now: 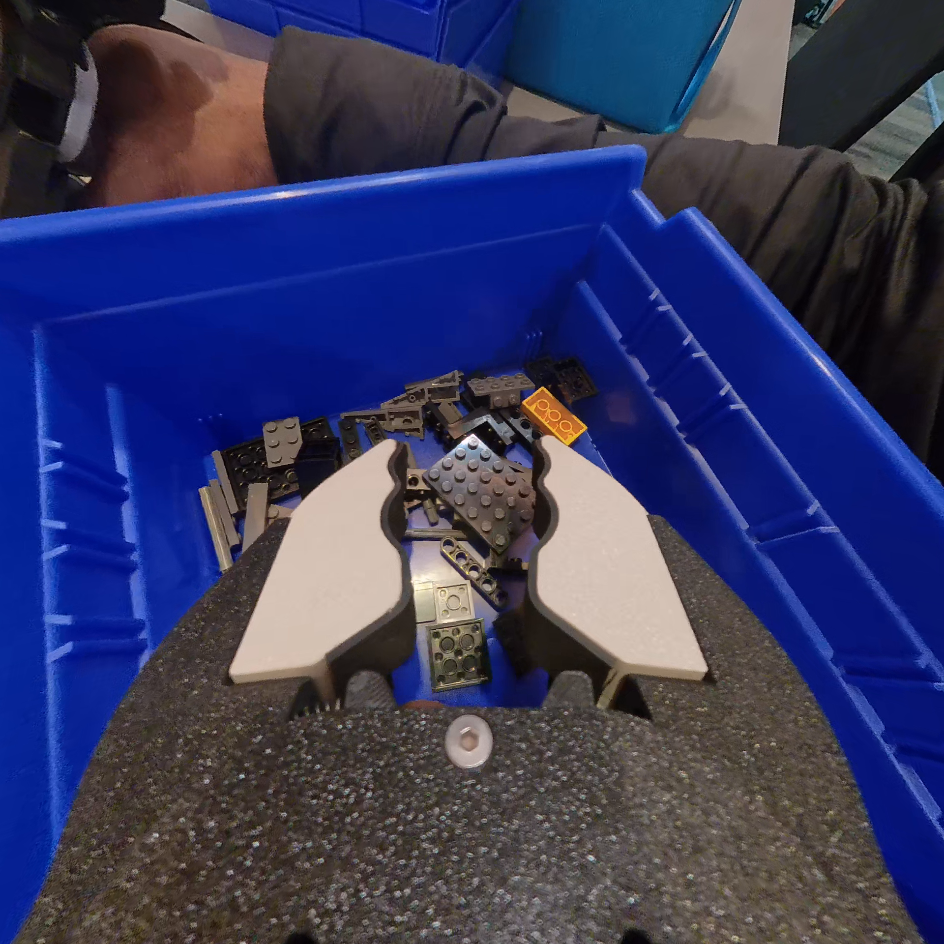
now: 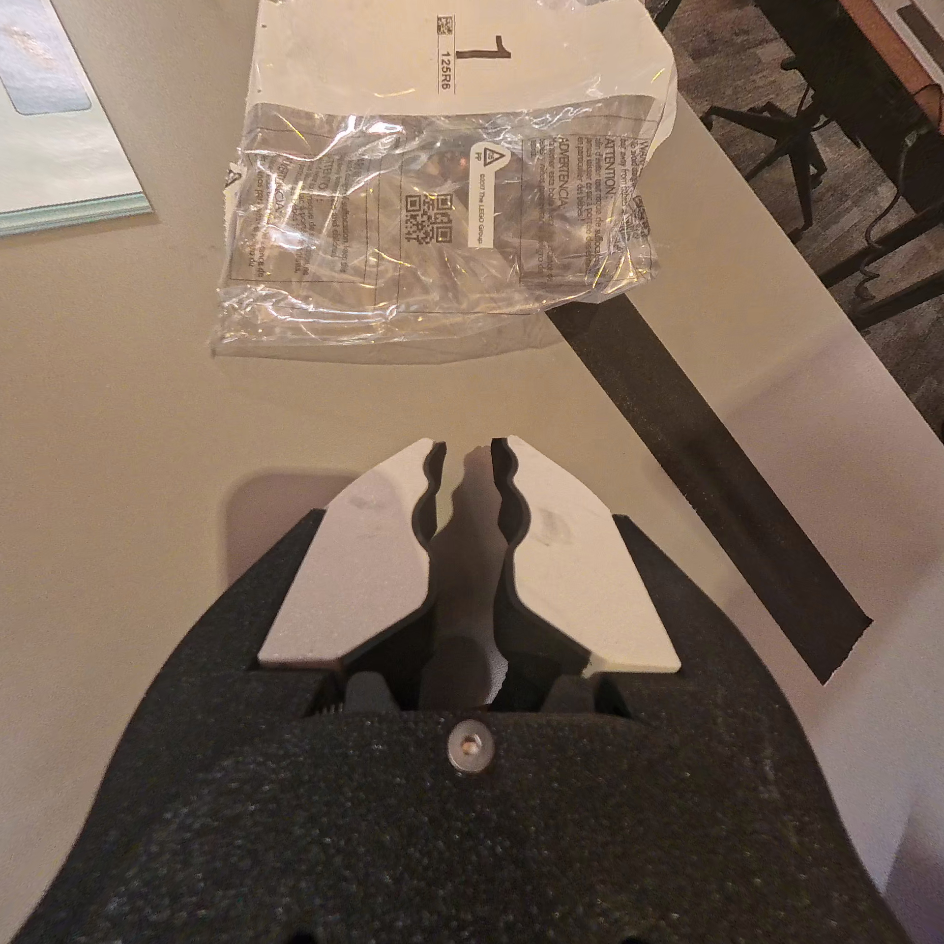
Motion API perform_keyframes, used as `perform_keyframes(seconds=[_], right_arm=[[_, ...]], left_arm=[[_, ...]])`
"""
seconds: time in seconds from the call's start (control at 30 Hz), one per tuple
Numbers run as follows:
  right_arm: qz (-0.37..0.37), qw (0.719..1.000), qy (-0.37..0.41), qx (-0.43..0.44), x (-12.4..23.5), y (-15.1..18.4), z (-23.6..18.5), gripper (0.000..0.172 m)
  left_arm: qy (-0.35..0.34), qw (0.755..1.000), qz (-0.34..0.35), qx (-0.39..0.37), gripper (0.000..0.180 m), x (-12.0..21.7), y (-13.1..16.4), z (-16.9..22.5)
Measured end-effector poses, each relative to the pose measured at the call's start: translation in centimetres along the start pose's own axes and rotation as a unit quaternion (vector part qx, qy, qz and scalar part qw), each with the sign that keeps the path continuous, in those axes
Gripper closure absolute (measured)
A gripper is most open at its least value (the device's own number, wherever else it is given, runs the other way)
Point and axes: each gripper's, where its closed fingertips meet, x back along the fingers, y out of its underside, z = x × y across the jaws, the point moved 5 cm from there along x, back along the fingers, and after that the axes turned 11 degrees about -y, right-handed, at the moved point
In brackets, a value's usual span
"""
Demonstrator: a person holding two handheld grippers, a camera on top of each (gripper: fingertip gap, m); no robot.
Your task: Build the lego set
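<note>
Left wrist view looks down into a deep blue plastic bin point(image 1: 316, 286) with ribbed side walls and a smooth floor. The left gripper point(image 1: 467, 452) hangs over it, jaws spread wide with nothing pressed between them; its fingers point(image 1: 337, 541) are pale, flat-topped and matt, with wavy dark inner pads. Between and below them lies a dark studded plate point(image 1: 480, 498), tilted on the heap, close to the right-hand pad, though whether it touches cannot be told. Around it sit small building pieces: a grey square plate point(image 1: 282, 440), a black beam with round holes point(image 1: 472, 564), an upturned square plate point(image 1: 457, 654) and, beyond the right fingertip, a translucent orange brick point(image 1: 552, 416). The pieces crowd the far right of the floor; the left part of the floor is bare blue. A dark sleeve point(image 1: 388, 102) lies behind the bin's far rim.

Right wrist view shows the right gripper point(image 2: 467, 449) over a smooth beige counter point(image 2: 127, 383), jaws narrowly parted and bare, only their shadow showing in the gap. A crinkled clear plastic bag point(image 2: 434, 230) with printed panels lies well ahead of the tips. A black strip point(image 2: 705, 459) runs diagonally to the right, a booklet point(image 2: 61, 153) lies far left, and the counter's edge falls away at the right.
</note>
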Motion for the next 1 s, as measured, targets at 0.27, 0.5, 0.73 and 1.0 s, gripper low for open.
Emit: perform_keyframes(seconds=[0.27,0.5,0.73,1.0], right_arm=[[0.000,1.000,-0.003,0.000,0.0,0.0,0.0,0.153],[-0.002,1.000,-0.016,-0.008,-0.1,0.0,0.0,0.154],[-0.003,1.000,-0.023,-0.012,-0.1,0.1,0.0,0.155],[-0.003,1.000,-0.021,-0.009,-0.1,0.1,0.0,0.156]], left_arm=[[-0.003,1.000,-0.008,0.009,0.133,-0.1,0.3,-0.4],[-0.002,0.998,-0.039,-0.047,0.133,-0.5,1.3,0.4],[-0.051,0.984,-0.036,-0.170,0.136,-0.8,1.7,1.1],[-0.062,0.983,-0.063,-0.164,0.137,-1.0,2.2,0.7]])
